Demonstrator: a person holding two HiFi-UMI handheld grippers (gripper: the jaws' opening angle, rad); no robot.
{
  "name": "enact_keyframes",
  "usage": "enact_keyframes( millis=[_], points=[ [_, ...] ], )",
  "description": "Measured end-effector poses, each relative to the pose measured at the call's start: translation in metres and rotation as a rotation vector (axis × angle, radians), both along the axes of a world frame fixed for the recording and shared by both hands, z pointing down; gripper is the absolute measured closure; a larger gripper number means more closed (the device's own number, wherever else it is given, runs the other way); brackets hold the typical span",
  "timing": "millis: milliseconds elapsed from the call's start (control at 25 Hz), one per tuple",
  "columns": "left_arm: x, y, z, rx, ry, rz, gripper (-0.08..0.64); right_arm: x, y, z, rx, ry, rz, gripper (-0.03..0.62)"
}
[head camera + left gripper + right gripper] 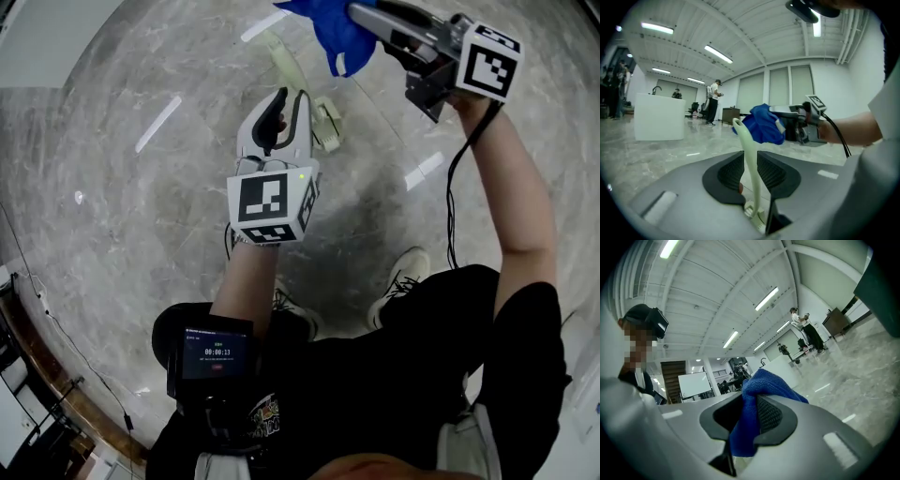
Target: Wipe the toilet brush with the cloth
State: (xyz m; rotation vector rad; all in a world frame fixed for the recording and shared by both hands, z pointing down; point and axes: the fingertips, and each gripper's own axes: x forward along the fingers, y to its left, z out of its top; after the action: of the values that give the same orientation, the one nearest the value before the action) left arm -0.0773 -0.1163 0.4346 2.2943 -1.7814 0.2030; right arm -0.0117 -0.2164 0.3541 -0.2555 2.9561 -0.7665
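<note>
In the head view my left gripper (286, 105) is shut on the pale green toilet brush (289, 58), whose handle sticks out past the fingertips toward the top of the picture. The left gripper view shows the same handle (750, 154) pinched between the two ribbed pads, its curved tip just in front of the blue cloth (764, 125). My right gripper (364, 15) is raised at the top right, shut on that blue cloth (330, 28), which hangs in a bunch close to the handle's end. In the right gripper view the cloth (751, 413) fills the gap between the jaws.
A grey marble floor (122, 187) lies below, with the person's shoes (405, 272) on it. A black cable (454, 187) runs down from the right gripper. A white counter (658, 117) and several people stand far off in the hall.
</note>
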Motion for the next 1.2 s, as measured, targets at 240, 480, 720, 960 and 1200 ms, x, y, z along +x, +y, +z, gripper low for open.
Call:
enact_keyframes(
  millis=[240, 480, 720, 960, 1200],
  points=[
    [-0.049, -0.01, 0.006, -0.07, 0.245, -0.165, 0.479, 0.005, 0.021, -0.058, 0.182, -0.03, 0.09, 0.505],
    [-0.044, -0.028, -0.057, 0.022, 0.135, -0.057, 0.477, -0.001, 0.044, -0.029, 0.185, 0.069, 0.128, 0.505],
    [-0.027, -0.062, -0.092, -0.005, -0.281, 0.161, 0.468, 0.012, 0.05, 0.017, 0.106, 0.138, 0.128, 0.505],
    [-0.019, -0.075, -0.058, -0.103, -0.411, 0.196, 0.47, 0.017, 0.06, 0.017, 0.098, 0.105, 0.105, 0.505],
    [-0.014, -0.083, -0.06, -0.093, -0.34, 0.151, 0.495, 0.0, 0.087, 0.048, 0.22, 0.244, 0.011, 0.505]
  ],
)
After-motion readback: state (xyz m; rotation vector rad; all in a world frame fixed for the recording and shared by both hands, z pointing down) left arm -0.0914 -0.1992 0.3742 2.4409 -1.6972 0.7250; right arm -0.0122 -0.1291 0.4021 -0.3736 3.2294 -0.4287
